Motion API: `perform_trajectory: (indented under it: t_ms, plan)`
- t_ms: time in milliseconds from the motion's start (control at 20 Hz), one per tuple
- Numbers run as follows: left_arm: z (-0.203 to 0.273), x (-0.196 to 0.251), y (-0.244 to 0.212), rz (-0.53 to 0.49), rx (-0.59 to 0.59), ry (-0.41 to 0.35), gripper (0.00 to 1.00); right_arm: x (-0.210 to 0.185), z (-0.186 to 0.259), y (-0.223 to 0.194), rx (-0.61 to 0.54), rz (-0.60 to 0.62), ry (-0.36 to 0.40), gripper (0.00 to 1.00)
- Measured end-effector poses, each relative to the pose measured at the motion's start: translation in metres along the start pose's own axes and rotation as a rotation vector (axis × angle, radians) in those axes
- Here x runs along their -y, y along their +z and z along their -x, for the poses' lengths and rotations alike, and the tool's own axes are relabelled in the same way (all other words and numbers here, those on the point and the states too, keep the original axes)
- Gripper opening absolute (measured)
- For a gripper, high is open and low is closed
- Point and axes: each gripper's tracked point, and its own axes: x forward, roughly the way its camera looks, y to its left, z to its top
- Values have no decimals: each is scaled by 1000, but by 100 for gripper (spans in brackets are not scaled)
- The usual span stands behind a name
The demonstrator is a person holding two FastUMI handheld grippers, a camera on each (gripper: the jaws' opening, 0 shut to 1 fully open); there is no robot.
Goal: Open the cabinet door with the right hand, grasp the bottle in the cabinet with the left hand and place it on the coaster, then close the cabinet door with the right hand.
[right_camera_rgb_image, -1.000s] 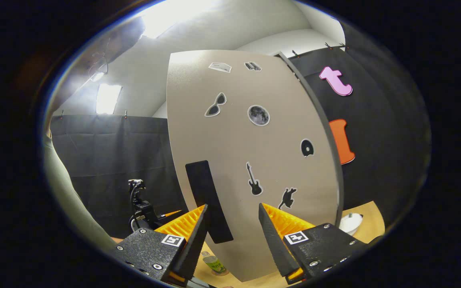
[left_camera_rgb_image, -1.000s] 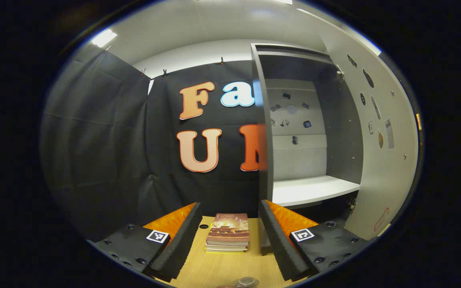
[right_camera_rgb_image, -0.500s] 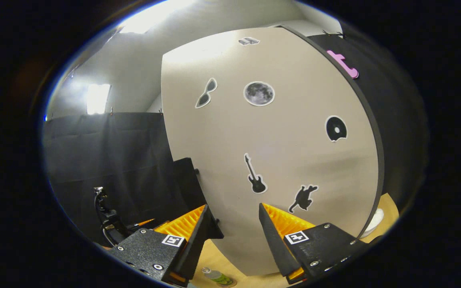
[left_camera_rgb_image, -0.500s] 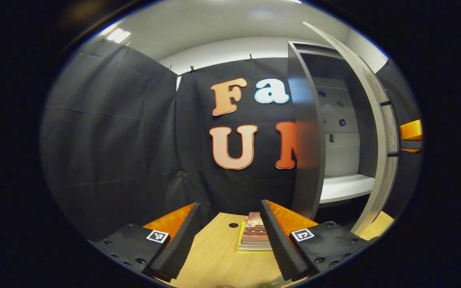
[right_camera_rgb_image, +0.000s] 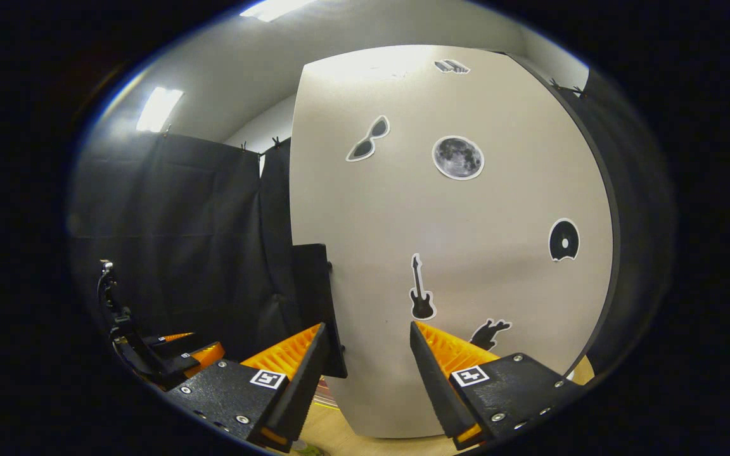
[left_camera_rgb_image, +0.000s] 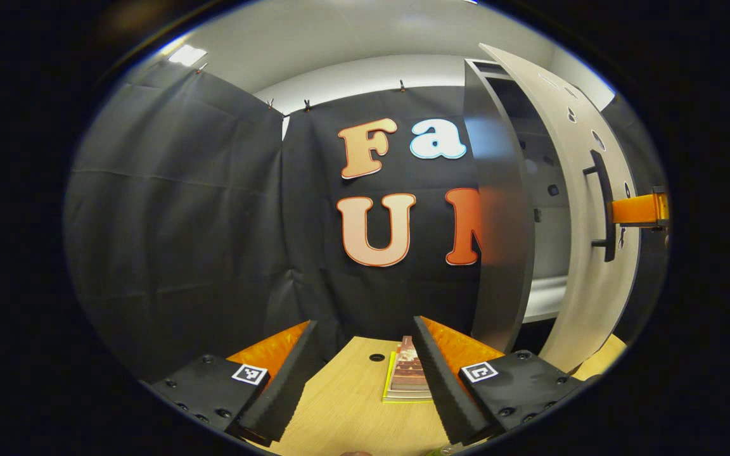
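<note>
Between the spread, empty fingers of the right gripper (right_camera_rgb_image: 365,373) stands the cabinet door (right_camera_rgb_image: 454,253), close ahead: a pale beige panel with a dark edge, stuck with stickers of sunglasses, a moon, a guitar and a disc, and a black bar handle (right_camera_rgb_image: 317,304) near its left edge. Farther left is the left gripper (right_camera_rgb_image: 178,358). From the left gripper (left_camera_rgb_image: 365,373), also parted and empty, books (left_camera_rgb_image: 406,380) lie on the wooden table (left_camera_rgb_image: 346,405), and the door (left_camera_rgb_image: 583,209) stands ajar beside the cabinet (left_camera_rgb_image: 504,228).
</note>
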Motion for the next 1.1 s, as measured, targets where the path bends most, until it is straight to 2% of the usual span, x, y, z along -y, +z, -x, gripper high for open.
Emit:
perform_trajectory:
  t_ms: [300,350,400,550,1100]
  plan:
    - [-2,40,11,-2,4,-93,94,1,-6,0,14,34,-101,83]
    - [-2,47,11,5,-1,-112,95,1,-4,-1,14,37,-114,88]
    - [0,55,14,12,0,-128,95,3,-2,0,13,45,-125,87]
    - [2,77,26,30,6,-178,95,20,12,9,45,96,-172,89]
    - [45,159,82,71,105,-320,95,109,151,22,84,170,-367,88]
